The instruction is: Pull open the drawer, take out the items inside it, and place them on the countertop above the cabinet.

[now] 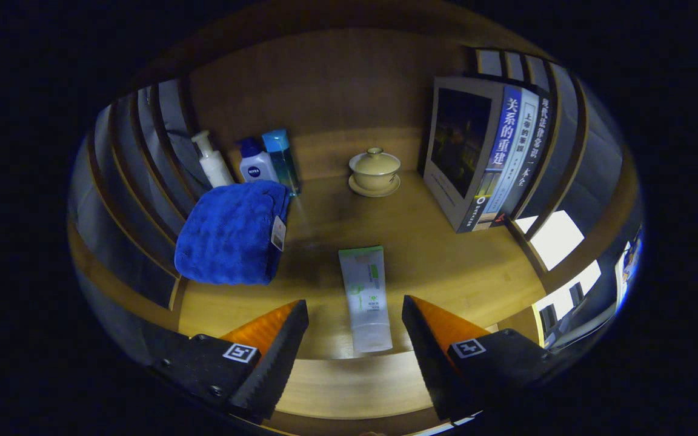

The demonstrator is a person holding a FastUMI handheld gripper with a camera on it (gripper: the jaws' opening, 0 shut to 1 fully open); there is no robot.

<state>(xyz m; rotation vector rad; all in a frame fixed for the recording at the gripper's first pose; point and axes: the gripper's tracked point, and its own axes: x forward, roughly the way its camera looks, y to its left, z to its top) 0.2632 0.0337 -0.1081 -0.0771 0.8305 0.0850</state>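
The wooden countertop carries a row of upright books at the back right and a folded blue towel on the left. The gripper hangs released, fingers spread apart. The tube lies flat between them, touching neither, its cap end nearest.

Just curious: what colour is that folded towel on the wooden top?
Deep blue towel, in the gripper view, left of the open jaws.
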